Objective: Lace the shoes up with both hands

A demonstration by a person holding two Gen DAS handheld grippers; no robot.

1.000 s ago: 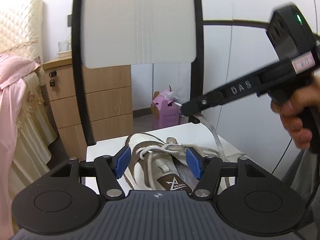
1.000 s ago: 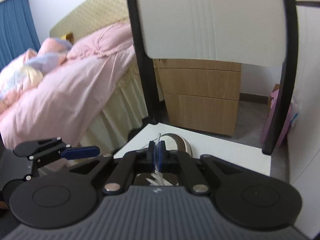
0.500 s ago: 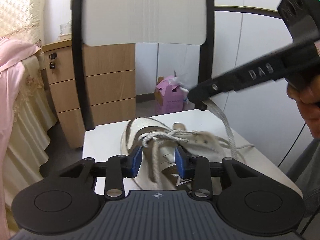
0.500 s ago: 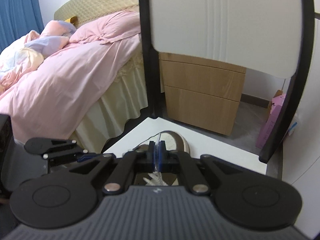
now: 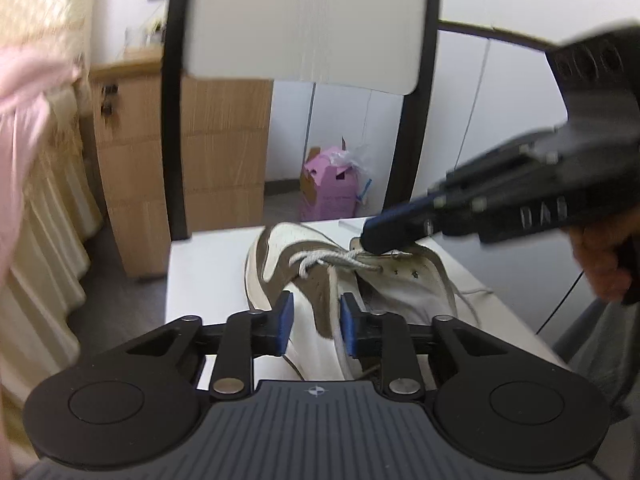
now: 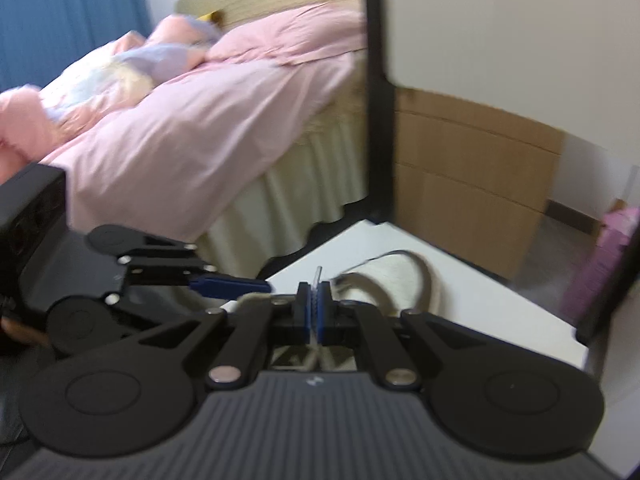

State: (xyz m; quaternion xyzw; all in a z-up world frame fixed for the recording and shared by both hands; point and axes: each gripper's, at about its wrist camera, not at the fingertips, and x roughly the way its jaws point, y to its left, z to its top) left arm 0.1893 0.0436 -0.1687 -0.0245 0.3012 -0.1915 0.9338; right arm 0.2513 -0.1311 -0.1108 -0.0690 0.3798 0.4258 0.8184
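Shoe (image 5: 320, 280) lies on white desk (image 5: 208, 276), centre frame. Left tongs (image 5: 314, 326) low centre, just been closing, now narrow, lace strand (image 5: 334, 300) between pads; contact unclear. Right tongs (image 6: 314, 306) clamped tight on lace end (image 6: 318, 276), tips over shoe's eyelets at right.

Ahead of our left gripper (image 5: 314, 327) the shoe (image 5: 340, 276) fills the middle of the white seat (image 5: 204, 276); bare seat lies to its left; the black chair posts (image 5: 176, 152) and white backrest (image 5: 308, 16) close off the far edge; our right gripper (image 5: 370, 236) crosses in from the right, tip over the laces (image 5: 332, 260), blocking that side.
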